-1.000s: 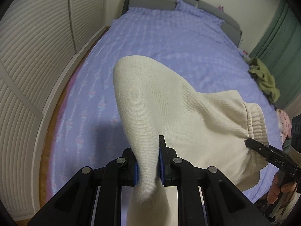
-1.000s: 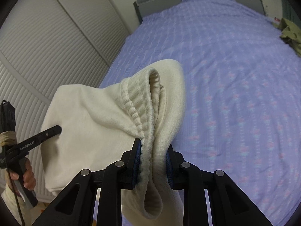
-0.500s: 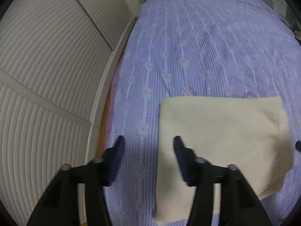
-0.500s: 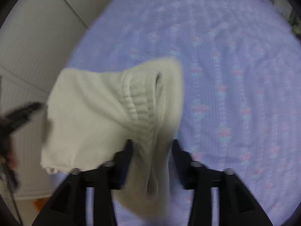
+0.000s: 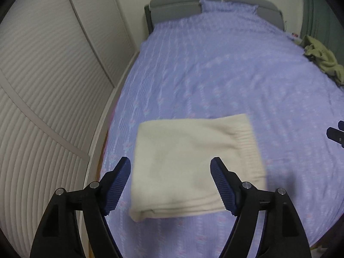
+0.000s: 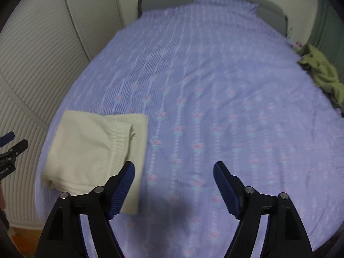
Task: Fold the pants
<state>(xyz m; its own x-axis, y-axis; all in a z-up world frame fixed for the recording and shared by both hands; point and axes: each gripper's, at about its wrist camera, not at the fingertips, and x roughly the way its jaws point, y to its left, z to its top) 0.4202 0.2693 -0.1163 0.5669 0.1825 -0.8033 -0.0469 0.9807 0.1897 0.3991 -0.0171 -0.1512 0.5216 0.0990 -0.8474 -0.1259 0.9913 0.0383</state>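
Observation:
The cream knit pants [image 5: 193, 161] lie folded into a flat rectangle on the purple bedspread [image 5: 225, 81], near the bed's front left corner. The ribbed waistband [image 5: 249, 137] is on their right side. My left gripper [image 5: 171, 182] is open and empty, held above the pants' near edge. My right gripper [image 6: 174, 185] is open and empty, over the bedspread [image 6: 215, 86] just right of the pants [image 6: 92, 148]. Its left finger [image 6: 122, 189] overlaps the pants' near right corner in the view. The right gripper's tip shows at the left wrist view's right edge [image 5: 336, 134].
A crumpled olive green garment [image 5: 322, 56] lies at the bed's far right edge; it also shows in the right wrist view [image 6: 320, 73]. A grey headboard [image 5: 182, 4] stands at the back. White slatted closet doors [image 5: 43, 86] run along the left, close to the bed.
Both grippers held the pants up a second ago. They have let go and opened wide. The pants now lie flat and folded, and both grippers have drawn back and up.

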